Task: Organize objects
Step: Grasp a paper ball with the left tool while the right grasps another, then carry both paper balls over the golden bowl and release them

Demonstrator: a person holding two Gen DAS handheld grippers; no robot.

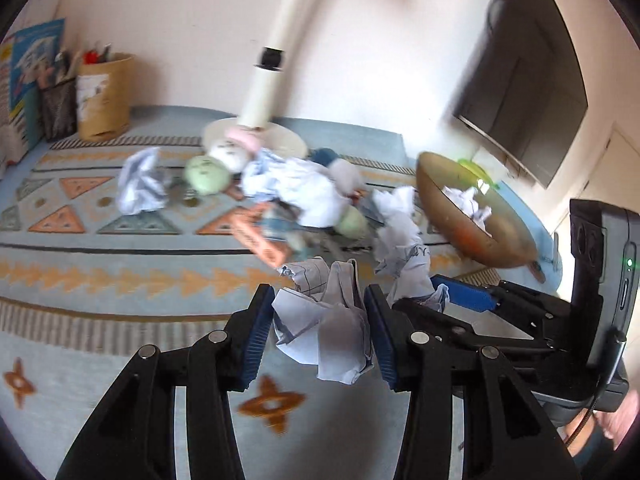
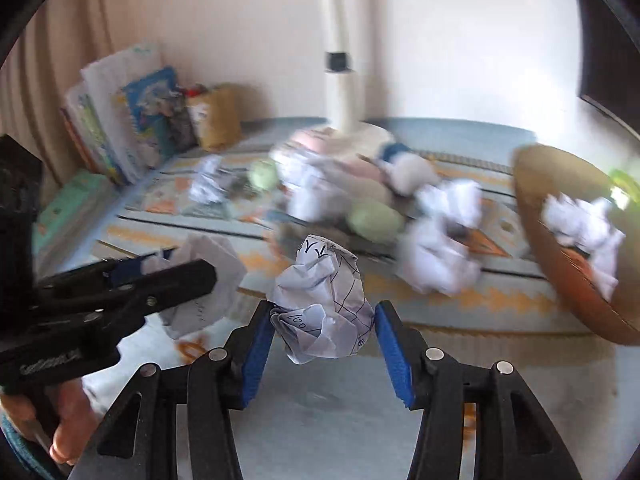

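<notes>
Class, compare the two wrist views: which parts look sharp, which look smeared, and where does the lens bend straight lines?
Left wrist view: the left gripper and its crumpled paper are sharp, the toys and bowl behind are smeared, and the rug stripes bow. Right wrist view: the right gripper's paper ball is crisp, the clutter beyond streaks, and black corners frame the circular picture.

The left tongs point(image 1: 318, 328) are black plastic with two slotted arms on each side, joined by round silver rivets, and ribbed blue pads point(image 1: 256, 340) lining the inner faces. The right tongs point(image 2: 324, 340) are built the same way, with blue pads point(image 2: 394, 354) and silver pivots. Behind the right tongs, seen from the left camera, stands a dark grey camera block point(image 1: 600, 280) with a small green light and a thin black cable running from its base. Pale lettering marks the left tongs' black side.
</notes>
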